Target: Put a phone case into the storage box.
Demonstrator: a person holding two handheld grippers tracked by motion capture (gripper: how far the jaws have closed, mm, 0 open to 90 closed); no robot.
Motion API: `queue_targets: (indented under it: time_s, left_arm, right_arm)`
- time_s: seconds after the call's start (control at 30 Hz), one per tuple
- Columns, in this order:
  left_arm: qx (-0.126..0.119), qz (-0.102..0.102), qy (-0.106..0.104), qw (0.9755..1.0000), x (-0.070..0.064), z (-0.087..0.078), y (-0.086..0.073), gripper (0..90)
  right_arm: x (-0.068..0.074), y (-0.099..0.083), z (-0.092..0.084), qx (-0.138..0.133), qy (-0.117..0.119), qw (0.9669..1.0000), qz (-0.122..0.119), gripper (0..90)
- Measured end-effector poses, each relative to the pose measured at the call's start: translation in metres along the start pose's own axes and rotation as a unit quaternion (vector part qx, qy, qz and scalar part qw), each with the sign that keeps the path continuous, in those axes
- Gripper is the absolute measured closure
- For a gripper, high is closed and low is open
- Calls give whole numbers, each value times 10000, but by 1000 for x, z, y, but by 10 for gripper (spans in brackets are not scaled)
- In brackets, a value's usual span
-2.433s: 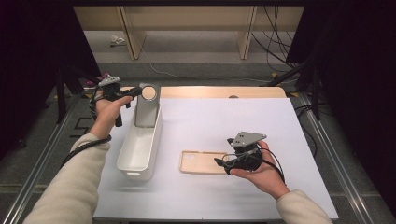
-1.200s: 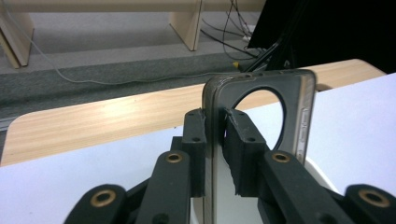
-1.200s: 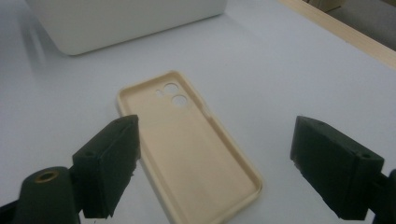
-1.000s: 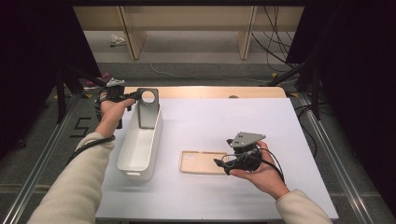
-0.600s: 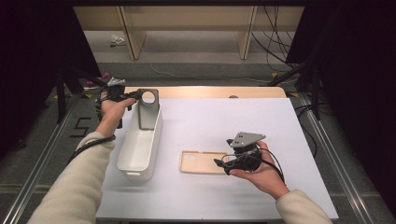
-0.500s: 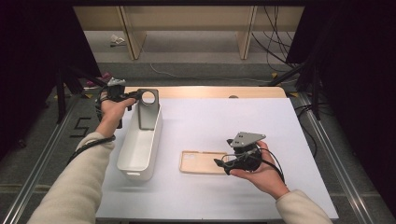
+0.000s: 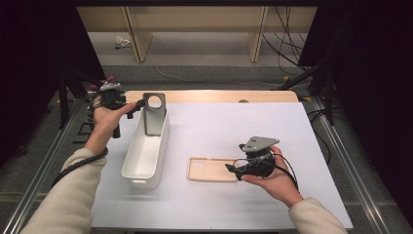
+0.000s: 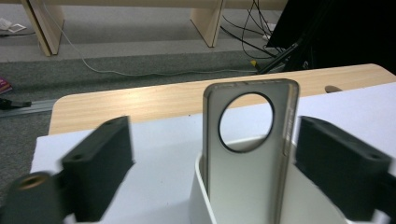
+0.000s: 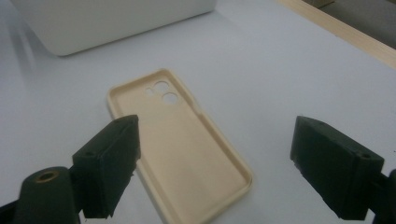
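The left gripper (image 7: 139, 103) is held at the far left of the table (image 7: 292, 146), level with the far end of the white bin (image 7: 146, 151). Its jaws have just been opening and now stand wide apart, released. In the left gripper view the grey phone case (image 8: 247, 154) stands upright between the two jaws, clear of both pads, with its lower end inside the bin and its back against the bin's far end wall. The case carries one large round camera opening near its top edge. In the high view the same grey phone case (image 7: 154, 114) rises above the bin rim at the far end.

The right gripper (image 7: 229, 168) is held low over the table at the near right, with the person's right hand (image 7: 272, 175) beneath it. Its jaws are spread wide, released, and grasp nothing. In the right gripper view the beige phone case (image 9: 182, 144) lies flat on the table, open side up, ahead of and between the two jaws, apart from both. In the high view the beige phone case (image 7: 213, 169) lies just to the right of the bin, and the right gripper's tips point at its right end
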State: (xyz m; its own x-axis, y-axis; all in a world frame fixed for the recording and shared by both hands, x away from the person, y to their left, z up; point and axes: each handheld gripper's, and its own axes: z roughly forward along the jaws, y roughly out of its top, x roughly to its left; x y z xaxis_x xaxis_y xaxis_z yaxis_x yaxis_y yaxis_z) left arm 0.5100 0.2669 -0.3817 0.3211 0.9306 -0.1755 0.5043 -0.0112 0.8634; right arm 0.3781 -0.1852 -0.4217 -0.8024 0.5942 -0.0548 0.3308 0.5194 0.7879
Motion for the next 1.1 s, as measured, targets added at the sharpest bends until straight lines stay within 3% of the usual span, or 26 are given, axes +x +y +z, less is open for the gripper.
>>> queue_targets:
  time_s: [0.3, 0.37, 0.53, 0.83, 1.1]
  left_arm:
    - [-79, 305, -253, 9992, -21, -40, -21, 7]
    - [-140, 378, -454, 9982, -33, -53, -32, 3]
    - [-252, 414, -707, 9963, -51, -71, -52, 3]
    - [-401, 565, -1028, 9923, -80, -94, -89, 0]
    - [-429, 660, -1071, 9911, -87, -106, -100, 0]
  right_arm:
    - [-6, -1, -3, -24, -89, 9999, 106, 167]
    - [-9, -2, -4, -21, -122, 9998, 146, 167]
    - [-15, -4, -6, -33, -188, 9996, 225, 166]
    - [-22, -9, -13, -10, -260, 9990, 360, 162]
    - [-25, -13, -17, 8, -278, 9986, 459, 162]
